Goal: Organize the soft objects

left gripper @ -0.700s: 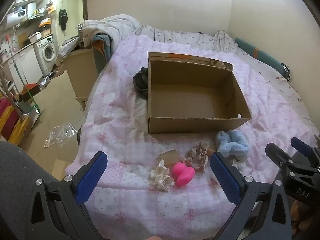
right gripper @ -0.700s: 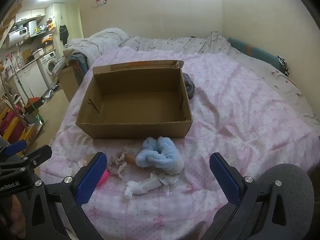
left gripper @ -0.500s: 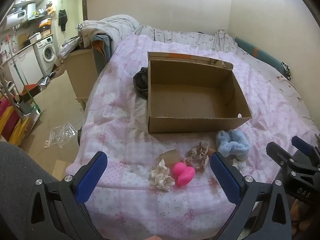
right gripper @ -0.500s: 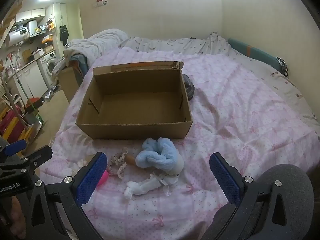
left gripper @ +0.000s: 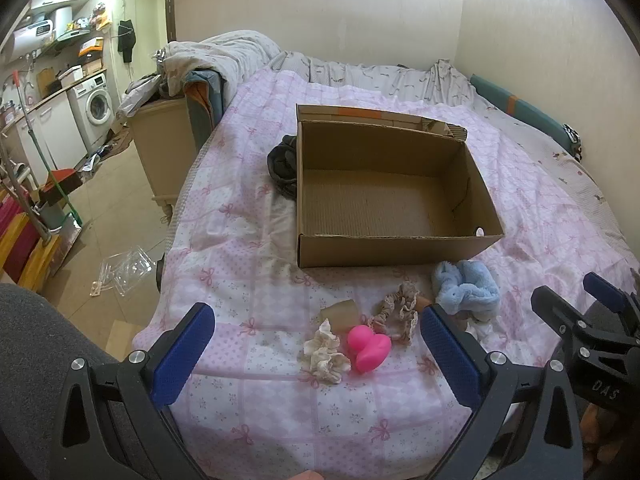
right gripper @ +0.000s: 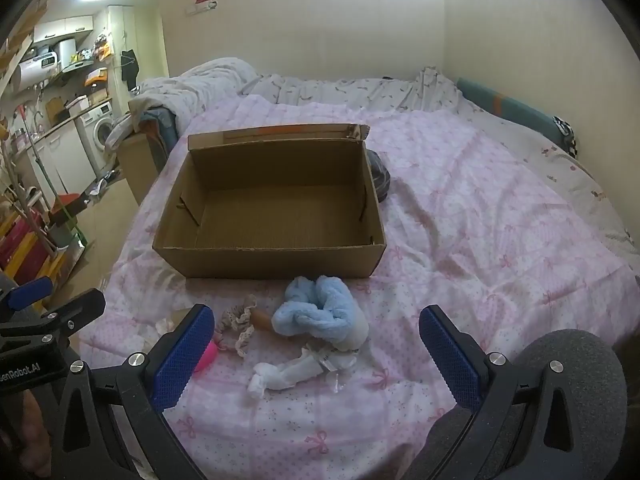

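Observation:
An empty open cardboard box (left gripper: pixel 400 248) (right gripper: pixel 280 258) sits on the pink bedspread. In front of it lie a fluffy blue cloth (left gripper: pixel 466 290) (right gripper: pixel 320 312), a lacy beige scrunchie (left gripper: pixel 396 314) (right gripper: pixel 236 322), a pink rubber duck (left gripper: pixel 370 348) (right gripper: pixel 206 356), a cream scrunchie (left gripper: pixel 324 358), a tan block (left gripper: pixel 340 312) and a white sock-like piece (right gripper: pixel 288 372). My left gripper (left gripper: pixel 316 356) is open, above the near bed edge, short of the duck. My right gripper (right gripper: pixel 316 352) is open, hovering near the blue cloth and white piece.
A dark garment (left gripper: pixel 284 168) (right gripper: pixel 380 178) lies beside the box. A rumpled duvet (left gripper: pixel 224 56) is piled at the bed's far left. To the left are a floor, a wooden cabinet (left gripper: pixel 164 148), a washing machine (left gripper: pixel 98 104) and clear plastic packaging (left gripper: pixel 124 270).

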`<control>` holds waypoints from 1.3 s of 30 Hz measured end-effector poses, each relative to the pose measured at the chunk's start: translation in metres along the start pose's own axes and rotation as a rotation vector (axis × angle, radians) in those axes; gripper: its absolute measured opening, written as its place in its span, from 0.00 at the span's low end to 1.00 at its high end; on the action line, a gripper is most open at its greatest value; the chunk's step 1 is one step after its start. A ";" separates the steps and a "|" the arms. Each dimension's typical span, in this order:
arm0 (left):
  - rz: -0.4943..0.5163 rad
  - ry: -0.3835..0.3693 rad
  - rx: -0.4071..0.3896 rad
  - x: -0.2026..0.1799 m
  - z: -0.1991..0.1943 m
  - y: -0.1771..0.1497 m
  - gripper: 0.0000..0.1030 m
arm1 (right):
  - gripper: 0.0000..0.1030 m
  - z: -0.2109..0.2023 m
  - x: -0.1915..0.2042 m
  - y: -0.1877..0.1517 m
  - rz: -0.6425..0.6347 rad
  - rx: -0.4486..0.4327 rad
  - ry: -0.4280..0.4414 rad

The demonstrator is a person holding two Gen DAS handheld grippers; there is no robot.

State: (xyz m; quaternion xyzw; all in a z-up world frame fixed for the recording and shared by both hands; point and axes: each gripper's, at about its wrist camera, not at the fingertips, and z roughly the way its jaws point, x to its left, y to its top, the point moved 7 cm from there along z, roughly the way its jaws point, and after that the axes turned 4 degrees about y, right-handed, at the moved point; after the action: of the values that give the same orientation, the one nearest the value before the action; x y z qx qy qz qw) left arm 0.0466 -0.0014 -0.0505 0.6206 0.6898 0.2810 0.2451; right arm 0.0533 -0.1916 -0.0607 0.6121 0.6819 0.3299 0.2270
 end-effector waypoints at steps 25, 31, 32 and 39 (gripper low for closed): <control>0.000 0.005 0.001 0.003 -0.001 0.001 1.00 | 1.00 0.000 0.000 0.000 -0.006 -0.004 -0.004; 0.002 0.006 0.002 0.003 -0.001 0.001 1.00 | 1.00 0.000 0.000 0.000 -0.005 -0.005 -0.005; 0.002 0.007 0.003 0.003 -0.001 0.000 1.00 | 1.00 0.000 0.000 0.000 -0.005 -0.005 -0.005; 0.002 0.007 0.002 0.003 -0.001 0.000 1.00 | 1.00 0.001 -0.001 0.000 -0.006 -0.003 -0.005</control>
State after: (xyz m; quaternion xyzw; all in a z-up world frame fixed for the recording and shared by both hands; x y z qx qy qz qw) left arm 0.0459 0.0014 -0.0495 0.6205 0.6904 0.2825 0.2419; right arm 0.0536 -0.1920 -0.0613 0.6105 0.6828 0.3287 0.2303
